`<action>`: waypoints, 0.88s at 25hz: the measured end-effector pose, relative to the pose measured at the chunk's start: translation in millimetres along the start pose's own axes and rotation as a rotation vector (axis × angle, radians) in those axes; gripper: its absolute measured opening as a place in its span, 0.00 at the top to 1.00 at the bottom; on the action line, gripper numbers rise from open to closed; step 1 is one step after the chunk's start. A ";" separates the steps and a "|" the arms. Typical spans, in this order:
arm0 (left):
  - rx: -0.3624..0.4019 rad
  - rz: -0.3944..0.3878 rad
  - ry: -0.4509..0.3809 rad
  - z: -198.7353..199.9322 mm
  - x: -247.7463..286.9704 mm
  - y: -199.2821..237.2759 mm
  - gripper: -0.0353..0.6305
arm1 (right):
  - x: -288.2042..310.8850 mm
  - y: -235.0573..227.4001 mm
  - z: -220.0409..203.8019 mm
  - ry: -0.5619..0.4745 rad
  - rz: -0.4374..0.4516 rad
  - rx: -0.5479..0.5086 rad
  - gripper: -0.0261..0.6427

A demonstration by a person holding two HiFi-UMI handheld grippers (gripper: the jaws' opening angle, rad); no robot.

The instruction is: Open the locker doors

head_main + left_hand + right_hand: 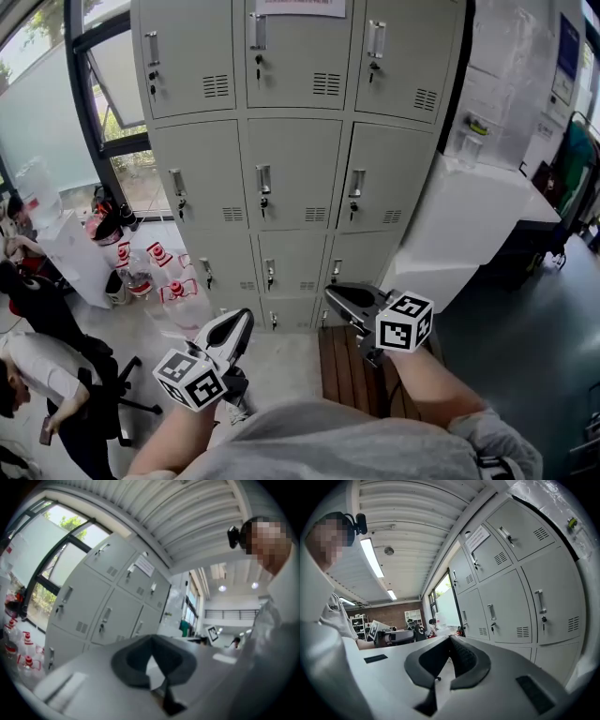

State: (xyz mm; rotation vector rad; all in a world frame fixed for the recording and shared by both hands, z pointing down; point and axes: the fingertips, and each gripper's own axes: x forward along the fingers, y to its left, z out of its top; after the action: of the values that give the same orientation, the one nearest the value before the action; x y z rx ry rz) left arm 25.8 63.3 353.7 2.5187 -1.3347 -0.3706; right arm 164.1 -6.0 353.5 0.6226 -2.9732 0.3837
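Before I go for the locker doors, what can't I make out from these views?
- Paper notice on the top middle door: cut off by the head view's top edge; too small to read in both gripper views.
- Bottom locker row: head view, partly hidden behind left gripper and right gripper.
- Locks: too small everywhere to tell locked or unlocked.

lockers (298, 159) ahead, window (112, 75) to their left, bottles (161, 274) on floor (525, 323) beneath

To your left: tall dark-framed windows (112, 84), daylight coming in. Grey floor (525, 356) under you, wooden slat platform (347, 370) ahead. Ribbed white ceiling (408, 508) overhead, strip light (372, 557) on; brick wall (393, 613) at far end.
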 end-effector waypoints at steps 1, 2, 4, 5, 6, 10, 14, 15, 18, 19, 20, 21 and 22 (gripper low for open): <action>0.003 -0.010 -0.003 3.5 1.6 17.3 0.94 | 16.5 -4.0 1.9 -0.005 -0.004 -0.004 0.95; 0.010 -0.024 -0.005 8.7 3.9 35.8 0.94 | 34.1 -8.4 4.9 -0.013 -0.011 -0.011 0.95; 0.039 -0.061 -0.015 24.5 10.8 76.1 0.94 | 72.3 -18.4 15.2 -0.035 -0.031 -0.028 0.95; 0.058 -0.079 -0.020 34.9 14.8 96.8 0.94 | 91.9 -23.5 21.6 -0.048 -0.044 -0.033 0.95; 0.076 -0.095 -0.022 46.3 18.5 116.8 0.94 | 110.9 -28.6 27.9 -0.061 -0.059 -0.031 0.95; 0.109 -0.166 -0.004 91.5 36.7 187.3 0.94 | 175.6 -49.3 54.4 -0.100 -0.120 -0.019 0.95; 0.116 -0.217 0.019 110.9 60.3 236.7 0.94 | 212.9 -75.8 69.5 -0.113 -0.180 -0.019 0.95; 0.107 -0.224 0.021 113.4 67.8 244.3 0.94 | 217.2 -82.5 72.0 -0.113 -0.193 -0.014 0.95; 0.089 -0.243 0.010 121.8 95.2 252.2 0.94 | 218.7 -102.3 83.3 -0.119 -0.213 -0.018 0.95; 0.090 -0.250 0.004 124.6 105.1 249.6 0.94 | 215.9 -109.8 88.2 -0.125 -0.218 -0.025 0.95; 0.093 -0.257 -0.003 127.2 115.2 245.5 0.94 | 212.0 -118.1 93.6 -0.130 -0.224 -0.034 0.95; 0.094 -0.260 -0.011 129.5 125.4 240.5 0.94 | 207.3 -126.9 99.1 -0.134 -0.229 -0.041 0.95; 0.092 -0.260 -0.018 131.8 135.6 235.1 0.94 | 202.1 -135.5 105.0 -0.137 -0.232 -0.047 0.95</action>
State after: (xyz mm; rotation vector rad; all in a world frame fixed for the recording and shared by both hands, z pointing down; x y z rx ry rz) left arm -125.8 -191.8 299.4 2.7803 -1.0525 -0.3928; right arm 31.3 -231.0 308.8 1.0134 -2.9783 0.2613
